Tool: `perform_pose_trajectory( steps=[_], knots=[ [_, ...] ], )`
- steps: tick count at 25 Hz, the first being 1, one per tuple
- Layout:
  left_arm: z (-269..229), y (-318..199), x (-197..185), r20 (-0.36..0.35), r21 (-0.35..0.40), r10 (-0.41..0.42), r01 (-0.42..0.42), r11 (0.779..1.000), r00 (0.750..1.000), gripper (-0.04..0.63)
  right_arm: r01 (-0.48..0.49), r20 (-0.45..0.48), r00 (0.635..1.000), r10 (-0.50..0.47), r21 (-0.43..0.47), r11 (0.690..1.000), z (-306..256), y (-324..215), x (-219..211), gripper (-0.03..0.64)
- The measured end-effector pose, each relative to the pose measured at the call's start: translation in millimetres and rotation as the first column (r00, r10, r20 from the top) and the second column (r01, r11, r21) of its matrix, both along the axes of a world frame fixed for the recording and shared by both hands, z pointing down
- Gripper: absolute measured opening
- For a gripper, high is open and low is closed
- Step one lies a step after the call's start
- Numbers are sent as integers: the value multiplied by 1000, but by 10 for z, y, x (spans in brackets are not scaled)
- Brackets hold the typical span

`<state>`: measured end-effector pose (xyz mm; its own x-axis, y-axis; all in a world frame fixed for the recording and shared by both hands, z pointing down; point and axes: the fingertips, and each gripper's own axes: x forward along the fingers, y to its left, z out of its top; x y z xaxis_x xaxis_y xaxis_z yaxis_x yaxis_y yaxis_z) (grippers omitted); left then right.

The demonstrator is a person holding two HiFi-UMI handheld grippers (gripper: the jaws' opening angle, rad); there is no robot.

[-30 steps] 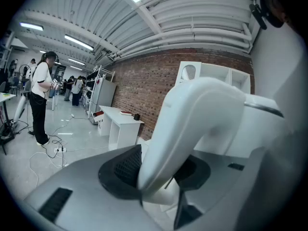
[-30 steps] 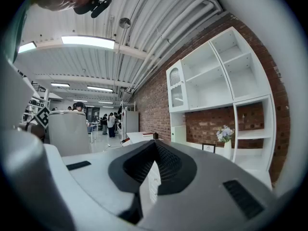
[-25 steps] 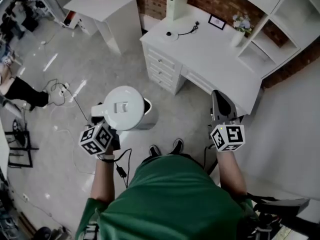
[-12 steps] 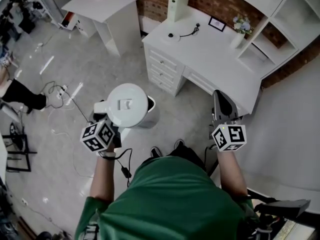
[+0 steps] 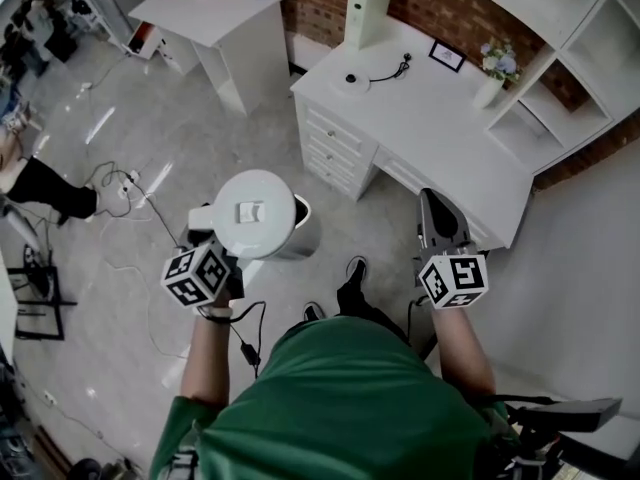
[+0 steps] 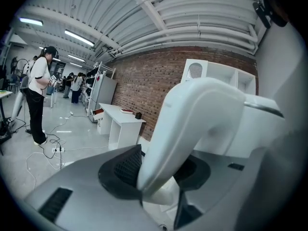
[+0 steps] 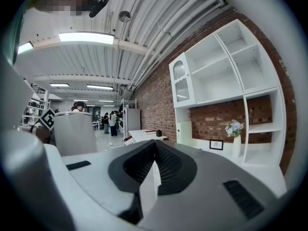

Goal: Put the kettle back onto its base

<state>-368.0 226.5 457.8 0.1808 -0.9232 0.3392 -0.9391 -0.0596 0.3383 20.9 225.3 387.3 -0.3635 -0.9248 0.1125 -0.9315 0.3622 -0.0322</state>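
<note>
The left gripper (image 5: 205,256) pinches the white kettle's (image 5: 256,211) handle (image 6: 192,124) between its black pads, jaws held wide by it. It carries the kettle in the air above the grey floor (image 5: 200,128), well apart from the white desk (image 5: 440,118). The round base (image 5: 350,81) sits near the desk's far left corner, its cord (image 5: 385,66) trailing beside it. The right gripper (image 5: 437,214) is empty — jaws pressed together at the tips.

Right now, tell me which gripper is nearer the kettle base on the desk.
Right. The right gripper hovers by the desk edge; the left gripper, gripping the kettle, is farther from the kettle base, over the floor.
</note>
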Motion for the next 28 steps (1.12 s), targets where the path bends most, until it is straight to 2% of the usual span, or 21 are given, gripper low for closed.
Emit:
perform_pose_trajectory(
  steps=[6,14,21,28],
  knots=[
    [-55,-592,231,22,5,-32,32,999,999,175,44,24,999,-44,-2,999,30,-738,202,21],
    [-110,-1404,631,43,3,-77,77,997,996,175,41,50,998,-41,11,999,-30,-1649,776,21],
    [-135,-1878,1044,49,8,-81,80,997,996,175,23,73,997,-23,10,1000,6,-2083,1252,21],
    [-76,-2303,1176,64,-15,-57,58,998,996,175,-13,84,996,15,-33,999,161,-2351,1446,21]
  ],
)
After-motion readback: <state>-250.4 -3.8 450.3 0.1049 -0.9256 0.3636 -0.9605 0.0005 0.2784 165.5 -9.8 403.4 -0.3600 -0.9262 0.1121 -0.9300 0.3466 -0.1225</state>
